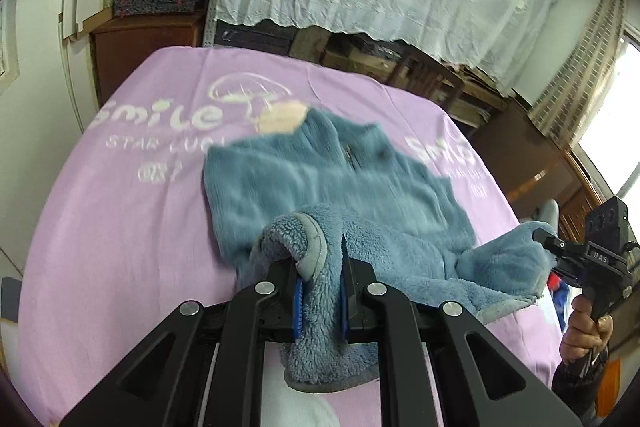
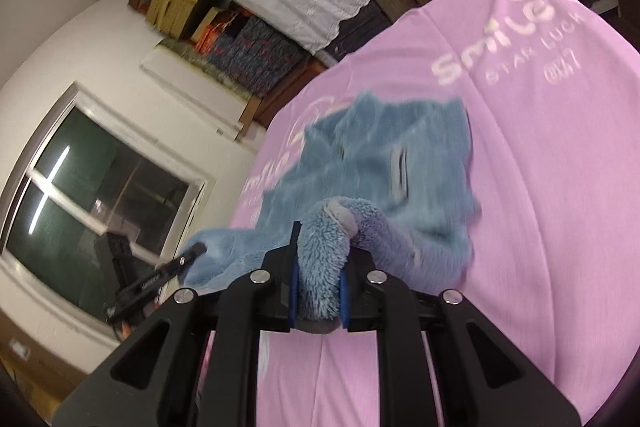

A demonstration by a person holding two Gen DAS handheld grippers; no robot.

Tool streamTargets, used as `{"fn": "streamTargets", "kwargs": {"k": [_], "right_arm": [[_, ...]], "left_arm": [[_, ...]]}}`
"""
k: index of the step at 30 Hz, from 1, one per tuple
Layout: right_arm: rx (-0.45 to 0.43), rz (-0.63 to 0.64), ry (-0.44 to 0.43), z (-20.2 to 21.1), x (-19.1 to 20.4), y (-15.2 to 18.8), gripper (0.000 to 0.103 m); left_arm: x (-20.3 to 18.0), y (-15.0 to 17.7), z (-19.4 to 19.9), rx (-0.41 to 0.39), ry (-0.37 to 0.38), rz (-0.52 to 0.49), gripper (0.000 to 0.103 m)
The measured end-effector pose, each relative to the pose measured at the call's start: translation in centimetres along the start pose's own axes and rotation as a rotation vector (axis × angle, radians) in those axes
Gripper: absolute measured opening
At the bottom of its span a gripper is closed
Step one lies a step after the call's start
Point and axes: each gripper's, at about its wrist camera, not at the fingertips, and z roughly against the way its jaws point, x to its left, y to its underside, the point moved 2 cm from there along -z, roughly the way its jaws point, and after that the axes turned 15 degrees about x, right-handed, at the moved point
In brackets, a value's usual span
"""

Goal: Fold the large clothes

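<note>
Left gripper [image 1: 320, 291] and right gripper [image 2: 318, 291], each clamped on one blue fleece garment [image 1: 320, 183].
The garment lies on one pink sheet [image 1: 120, 207] printed "smile" twice.

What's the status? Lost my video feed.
Left gripper and right gripper both shut on blue fleece. Far end lies on pink sheet. Nothing in the way.

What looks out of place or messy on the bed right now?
Nothing damaged or spilled. The blue fleece garment lies bunched and crooked on the pink sheet, mid-fold. The left tool and right tool each pinch a fluffy edge, lifting it off the bed.
</note>
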Motion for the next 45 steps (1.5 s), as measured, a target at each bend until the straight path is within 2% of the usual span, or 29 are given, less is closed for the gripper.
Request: {"fn": "streamTargets", "kwargs": {"k": [3, 8, 11, 14, 16, 19, 20, 21, 23, 24, 25, 27, 29, 31, 36, 41, 42, 43, 44, 45], "right_arm": [[-0.019, -0.054, 0.013, -2.0, -1.3, -4.5, 0.014], [-0.029, -0.143, 0.050, -6.0, -4.5, -9.7, 0.014], [0.006, -0.206, 0.092, -9.1, -7.2, -10.9, 0.014], [0.045, -0.226, 0.118, -11.2, -9.3, -10.7, 0.012], [0.047, -0.207, 0.115, -11.0, -9.3, -10.7, 0.013], [0.027, -0.190, 0.072, -10.2, -8.4, -10.6, 0.025], [0.023, -0.168, 0.069, -9.9, -7.6, -10.4, 0.035], [0.015, -0.143, 0.068, -9.4, -6.8, -10.3, 0.046], [-0.008, -0.080, 0.085, -8.2, -5.0, -10.1, 0.054], [-0.019, -0.053, 0.094, -7.7, -4.3, -10.0, 0.057], [-0.036, -0.028, 0.102, -7.0, -3.7, -9.7, 0.058], [-0.071, -0.007, 0.103, -5.7, -3.0, -9.2, 0.062], [-0.085, -0.015, 0.100, -5.1, -3.2, -9.1, 0.062], [-0.091, -0.041, 0.137, -5.0, -3.9, -9.0, 0.062], [-0.080, -0.074, 0.218, -5.9, -5.5, -9.4, 0.063], [-0.008, -0.092, 0.284, -9.7, -6.8, -10.8, 0.063], [0.008, -0.091, 0.298, -10.3, -7.0, -10.6, 0.061], [0.028, -0.088, 0.316, -11.3, -7.0, -10.8, 0.055], [0.029, -0.084, 0.324, -11.7, -7.0, -10.8, 0.024], [0.024, -0.075, 0.322, -11.8, -6.9, -10.9, 0.013]], "left_arm": [[1.1, -3.1, -1.6, 0.012, -0.009, 0.045, 0.014], [3.7, -8.0, -6.0, 0.060, -0.012, 0.145, 0.014], [5.7, -10.0, -10.2, 0.105, -0.032, 0.211, 0.014], [7.6, -10.0, -13.8, 0.155, -0.014, 0.266, 0.016], [7.8, -9.7, -13.9, 0.115, -0.006, 0.245, 0.017], [7.6, -9.5, -13.1, 0.117, -0.003, 0.224, 0.019], [7.7, -9.4, -12.8, 0.118, 0.015, 0.233, 0.020], [7.7, -9.2, -12.2, 0.116, 0.044, 0.243, 0.024], [7.7, -9.1, -11.0, 0.105, 0.101, 0.247, 0.037], [7.7, -8.9, -9.9, 0.086, 0.139, 0.246, 0.049], [7.6, -8.8, -9.0, 0.066, 0.151, 0.245, 0.070], [7.8, -8.4, -6.5, -0.014, 0.095, 0.258, 0.092], [8.3, -7.9, -4.5, -0.080, 0.044, 0.266, 0.092], [9.0, -7.7, -4.2, -0.083, 0.043, 0.293, 0.092], [9.3, -8.1, -6.4, -0.034, 0.006, 0.306, 0.090], [7.9, -9.9, -10.2, 0.037, -0.097, 0.257, 0.090], [7.7, -10.3, -11.4, 0.056, -0.141, 0.252, 0.090], [7.6, -10.6, -12.3, 0.071, -0.187, 0.249, 0.087], [7.6, -10.7, -13.3, 0.082, -0.241, 0.242, 0.082], [7.7, -10.7, -14.0, 0.086, -0.277, 0.236, 0.070]]}}
